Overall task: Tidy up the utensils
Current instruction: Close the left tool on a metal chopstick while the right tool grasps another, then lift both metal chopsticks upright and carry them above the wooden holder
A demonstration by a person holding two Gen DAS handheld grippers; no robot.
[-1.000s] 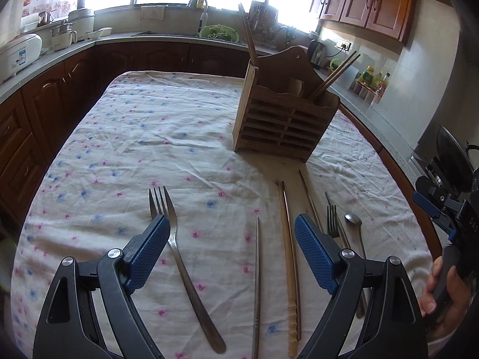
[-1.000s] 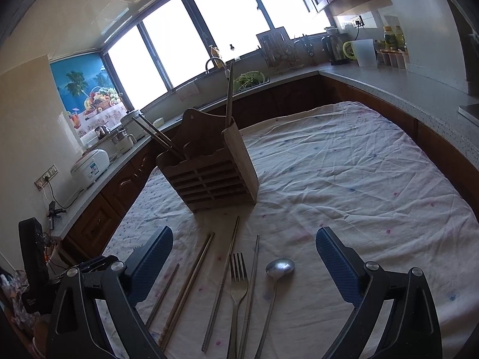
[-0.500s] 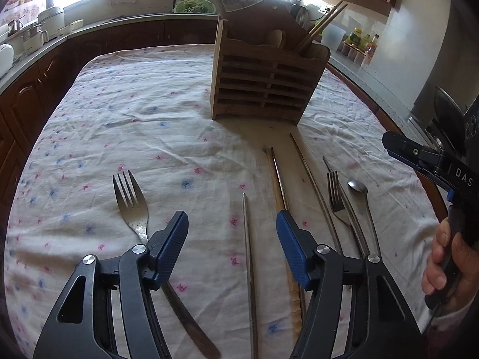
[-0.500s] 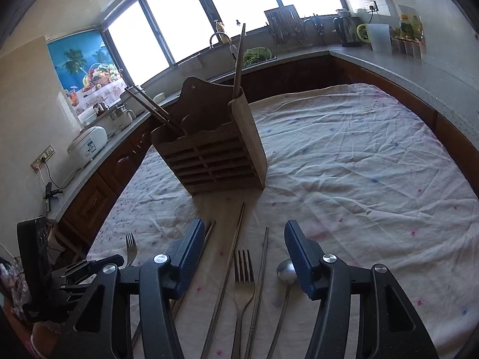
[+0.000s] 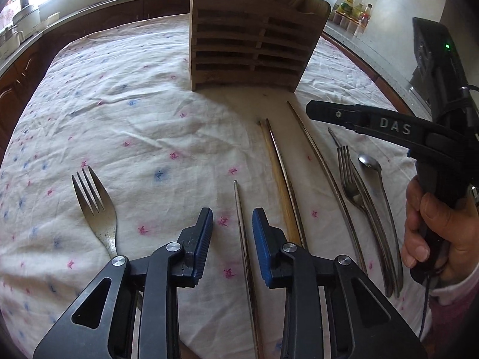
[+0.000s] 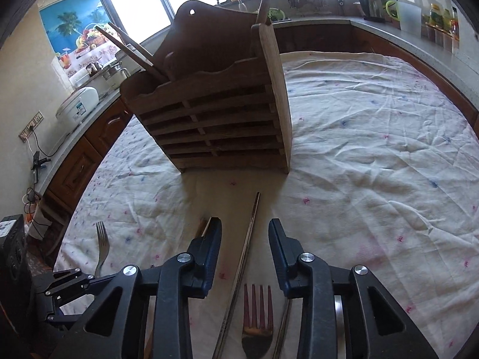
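Observation:
A wooden utensil holder [image 5: 254,42] [image 6: 215,119] stands on the flowered tablecloth [image 5: 125,125], with chopsticks in it. My left gripper [image 5: 233,233] is open, low over the cloth, its pads either side of a metal chopstick [image 5: 244,239]. A fork [image 5: 95,209] lies to its left. Wooden chopsticks [image 5: 280,185], another metal chopstick [image 5: 323,167], a second fork [image 5: 350,179] and a spoon [image 5: 374,173] lie to the right. My right gripper [image 6: 245,257] is open, straddling a metal chopstick [image 6: 245,248], with a fork [image 6: 257,317] below it.
Kitchen counters with wooden cabinets ring the table. A rice cooker [image 6: 77,107] sits on the left counter and bottles [image 6: 440,21] on the right one. The right gripper body and the hand holding it [image 5: 431,218] fill the right side of the left wrist view.
Both grippers have moved forward and down toward the cloth. Both jaws have narrowed from wide open, each now around a metal chopstick.

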